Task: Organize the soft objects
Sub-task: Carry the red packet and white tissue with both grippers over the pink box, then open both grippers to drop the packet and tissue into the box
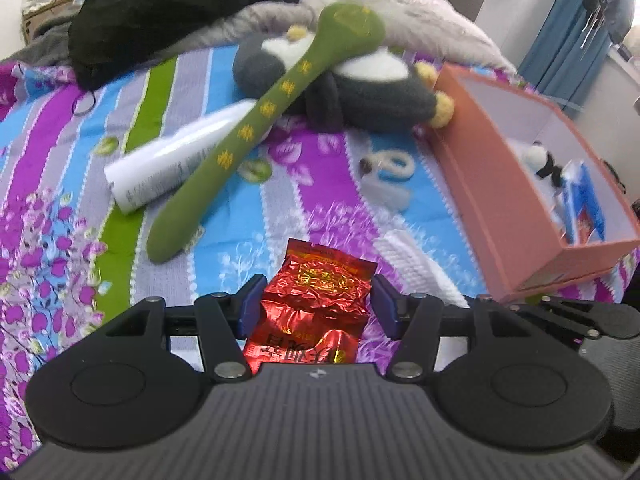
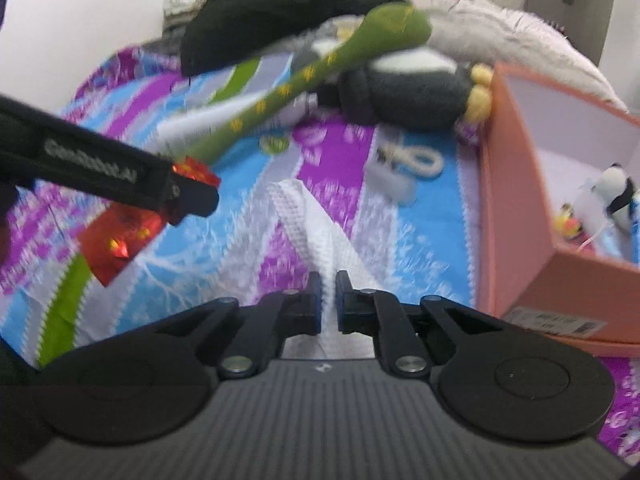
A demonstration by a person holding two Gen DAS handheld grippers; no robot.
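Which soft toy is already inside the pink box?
The small panda toy; the green snake and grey penguin lie outside the pink box.

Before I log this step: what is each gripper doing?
Left gripper: holding the red foil packet.
Right gripper: closed on the white cloth.

You see a red foil packet [image 1: 316,300], a green snake [image 1: 256,120] with yellow marks, a salmon box [image 1: 500,200], a striped purple-blue sheet [image 1: 60,160].
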